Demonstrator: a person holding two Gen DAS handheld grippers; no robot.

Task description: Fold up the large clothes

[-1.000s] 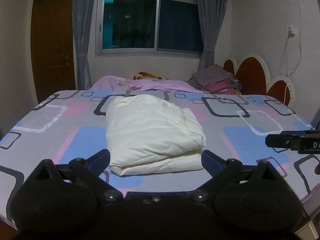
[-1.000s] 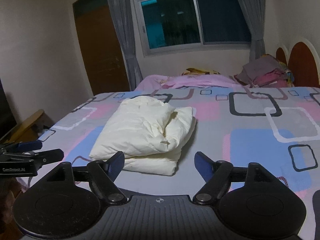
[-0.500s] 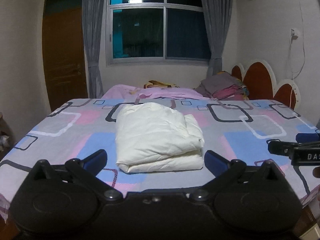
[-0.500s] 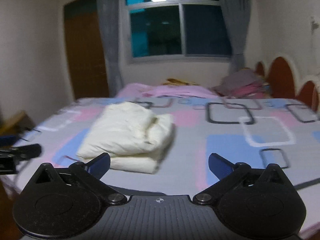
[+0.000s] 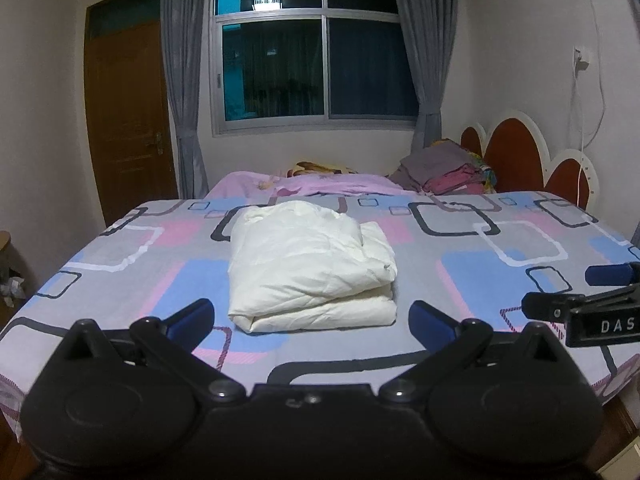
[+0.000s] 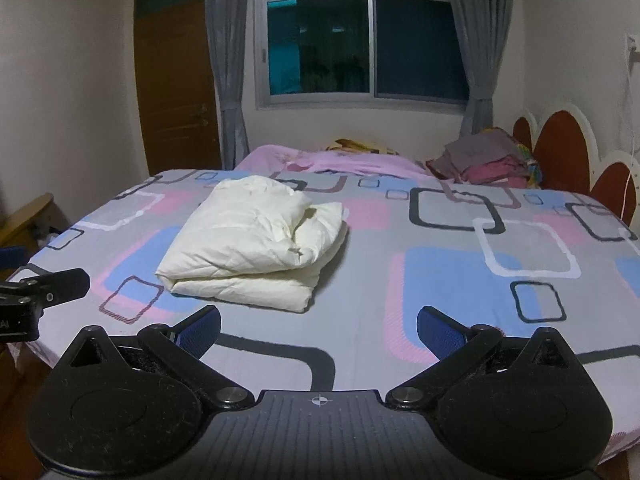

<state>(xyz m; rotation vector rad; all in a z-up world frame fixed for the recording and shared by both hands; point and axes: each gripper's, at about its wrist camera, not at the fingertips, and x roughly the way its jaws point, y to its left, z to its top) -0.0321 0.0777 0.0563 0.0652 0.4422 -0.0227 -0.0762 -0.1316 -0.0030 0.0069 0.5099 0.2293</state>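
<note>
Folded cream garment sits on the bed dead ahead of the left gripper; right gripper sees it upper left. Both spread, empty.

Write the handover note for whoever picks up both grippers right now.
Left gripper: jaws open, holding nothing, held back over the near edge of the bed.
Right gripper: jaws open, holding nothing, level with the left one, also clear of the cloth.
Cream garment: lies folded in a compact stacked bundle on the patterned sheet, ahead of the left gripper, untouched by either gripper.
Done: this garment looks folded; top layer is slightly rumpled at its right side.
Left: tidy that edge if wanted. A pile of other clothes sits at the far corner by the headboard; whether it needs folding cannot be told.
</note>
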